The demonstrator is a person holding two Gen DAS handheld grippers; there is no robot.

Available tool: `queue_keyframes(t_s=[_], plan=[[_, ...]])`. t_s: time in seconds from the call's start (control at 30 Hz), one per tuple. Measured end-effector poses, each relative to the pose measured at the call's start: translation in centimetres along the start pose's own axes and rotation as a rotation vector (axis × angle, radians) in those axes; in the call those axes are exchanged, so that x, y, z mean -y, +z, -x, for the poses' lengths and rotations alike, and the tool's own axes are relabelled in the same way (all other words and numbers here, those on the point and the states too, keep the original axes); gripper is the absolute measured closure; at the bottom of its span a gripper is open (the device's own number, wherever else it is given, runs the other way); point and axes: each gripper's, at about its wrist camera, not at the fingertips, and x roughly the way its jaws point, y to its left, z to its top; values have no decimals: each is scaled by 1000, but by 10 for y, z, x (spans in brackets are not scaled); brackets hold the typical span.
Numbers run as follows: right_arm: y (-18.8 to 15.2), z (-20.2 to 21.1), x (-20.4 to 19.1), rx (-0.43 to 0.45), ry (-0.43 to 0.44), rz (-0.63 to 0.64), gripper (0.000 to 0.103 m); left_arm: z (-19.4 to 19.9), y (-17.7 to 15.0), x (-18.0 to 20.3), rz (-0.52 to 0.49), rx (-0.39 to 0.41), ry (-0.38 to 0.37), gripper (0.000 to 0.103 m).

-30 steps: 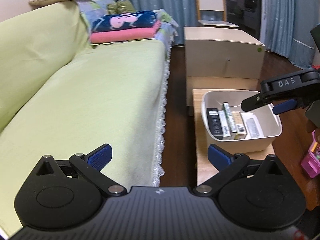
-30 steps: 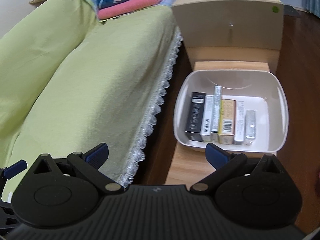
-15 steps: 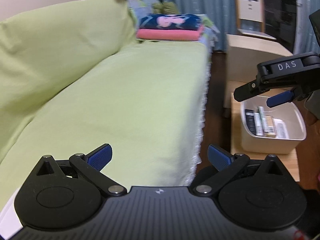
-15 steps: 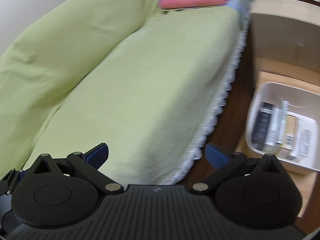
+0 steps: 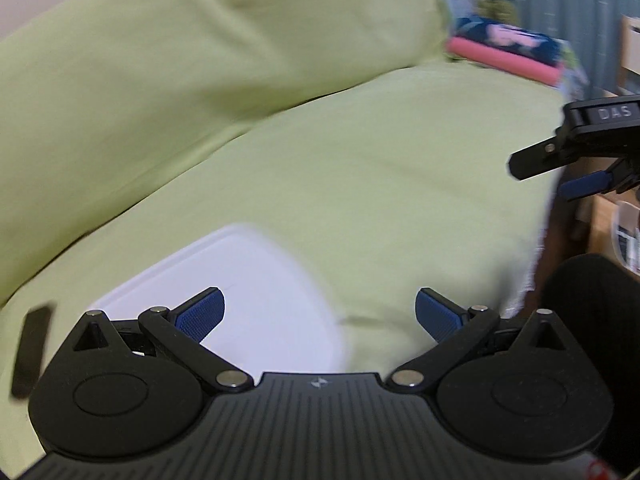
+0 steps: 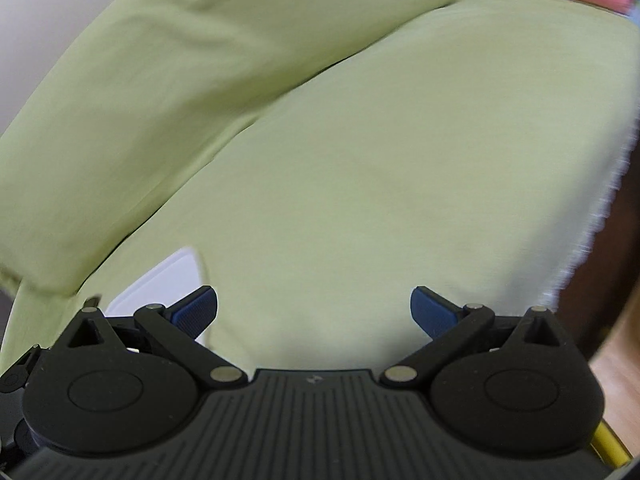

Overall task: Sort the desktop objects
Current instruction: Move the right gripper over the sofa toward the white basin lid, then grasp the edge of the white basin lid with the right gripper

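Note:
A flat white lid-like panel (image 5: 240,292) lies on the green sofa seat (image 5: 360,184), blurred by motion. My left gripper (image 5: 319,314) hovers open just above its near edge, nothing between the blue pads. The same white panel (image 6: 168,280) peeks out at the lower left of the right wrist view, beside my open, empty right gripper (image 6: 314,310). The right gripper (image 5: 560,176) also shows from the side at the far right of the left wrist view. The cream bin (image 5: 628,236) with upright boxes is only a sliver at the right edge.
A small dark flat object (image 5: 30,350) lies on the sofa left of the white panel. Folded pink and navy blankets (image 5: 512,52) sit at the sofa's far end. The lace-edged cover (image 6: 592,232) drops to a dark wood floor. A dark-clothed limb (image 5: 592,304) fills the lower right.
Both grippers have swung left, away from the bin and low table, toward the sofa. The white panel has come into view under the left gripper. Both stayed open.

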Motion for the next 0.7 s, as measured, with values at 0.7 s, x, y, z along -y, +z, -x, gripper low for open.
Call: queue_keyframes(t_s=[0.7], plan=[[-13,-120,-94,-190,167,178,14,-18,-87,-180,402,-124,190,4]])
